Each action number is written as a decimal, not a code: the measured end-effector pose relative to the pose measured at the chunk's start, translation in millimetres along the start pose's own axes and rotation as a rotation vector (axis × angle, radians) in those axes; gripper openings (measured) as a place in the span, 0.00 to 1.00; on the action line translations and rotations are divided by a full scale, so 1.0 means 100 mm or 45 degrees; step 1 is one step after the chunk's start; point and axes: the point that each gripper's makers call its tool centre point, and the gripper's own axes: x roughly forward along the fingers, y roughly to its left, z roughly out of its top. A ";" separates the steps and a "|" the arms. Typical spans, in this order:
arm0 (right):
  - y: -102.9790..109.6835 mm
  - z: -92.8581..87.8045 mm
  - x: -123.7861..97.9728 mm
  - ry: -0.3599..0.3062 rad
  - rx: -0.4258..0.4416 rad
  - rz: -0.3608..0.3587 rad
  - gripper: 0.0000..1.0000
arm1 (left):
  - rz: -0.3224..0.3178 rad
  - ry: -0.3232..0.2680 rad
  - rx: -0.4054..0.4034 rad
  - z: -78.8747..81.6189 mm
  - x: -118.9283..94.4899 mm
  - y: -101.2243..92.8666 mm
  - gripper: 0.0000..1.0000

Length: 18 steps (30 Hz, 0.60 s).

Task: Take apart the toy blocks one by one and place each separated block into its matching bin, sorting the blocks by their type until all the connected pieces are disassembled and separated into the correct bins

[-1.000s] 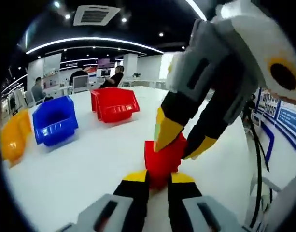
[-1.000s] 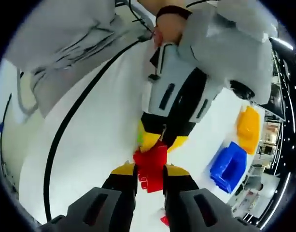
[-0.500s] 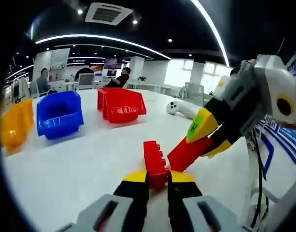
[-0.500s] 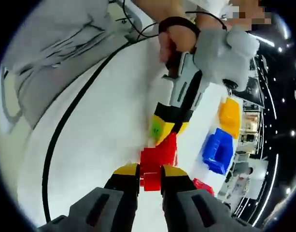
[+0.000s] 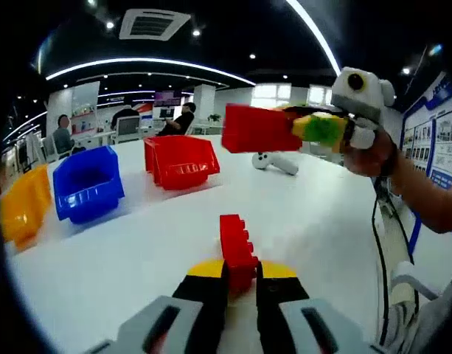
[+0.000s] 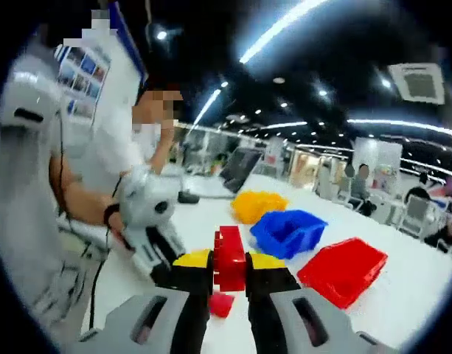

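While the left gripper [image 5: 240,274] pinches a narrow red block [image 5: 236,247] between its closed yellow tips, its own view shows the right gripper [image 5: 321,130] raised ahead and to the right, carrying a larger red block [image 5: 259,129] level above the white table [image 5: 137,243]. Beyond the tips stand a red bin [image 5: 180,160], a blue bin [image 5: 85,181] and a yellow bin [image 5: 21,206]. From the right gripper view, the right gripper [image 6: 228,264] is clamped on its red block [image 6: 229,257], with the left gripper [image 6: 153,247] to the left, the small block [image 6: 220,303] below, and a person's forearm [image 6: 82,206].
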 end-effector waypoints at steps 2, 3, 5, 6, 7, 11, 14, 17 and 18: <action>-0.27 0.02 0.09 -0.042 0.109 -0.107 0.18 | 0.012 -0.007 0.016 -0.01 0.00 -0.01 0.16; -0.45 0.02 0.13 -0.054 0.117 -0.206 0.18 | 0.019 -0.009 0.028 -0.01 0.00 -0.01 0.16; -0.78 0.01 0.15 -0.048 0.163 -0.414 0.19 | 0.027 -0.011 0.040 -0.01 0.00 -0.01 0.16; -0.95 -0.04 0.15 -0.034 0.206 -0.504 0.19 | 0.028 -0.011 0.040 -0.01 0.01 -0.01 0.16; -1.06 -0.09 0.17 -0.016 0.235 -0.553 0.19 | 0.026 -0.011 0.036 -0.01 0.00 -0.01 0.16; -1.30 -0.25 0.31 0.043 0.231 -0.611 0.19 | 0.010 -0.010 0.028 -0.01 0.02 -0.01 0.16; -1.44 -0.31 0.38 0.051 0.217 -0.653 0.19 | 0.011 -0.008 0.038 -0.01 0.02 -0.01 0.17; -1.56 -0.43 0.40 0.085 0.248 -0.698 0.42 | 0.013 -0.016 0.029 -0.01 0.02 -0.01 0.17; -1.61 -0.48 0.38 0.107 0.242 -0.728 0.51 | 0.013 -0.015 0.028 -0.01 0.02 -0.01 0.17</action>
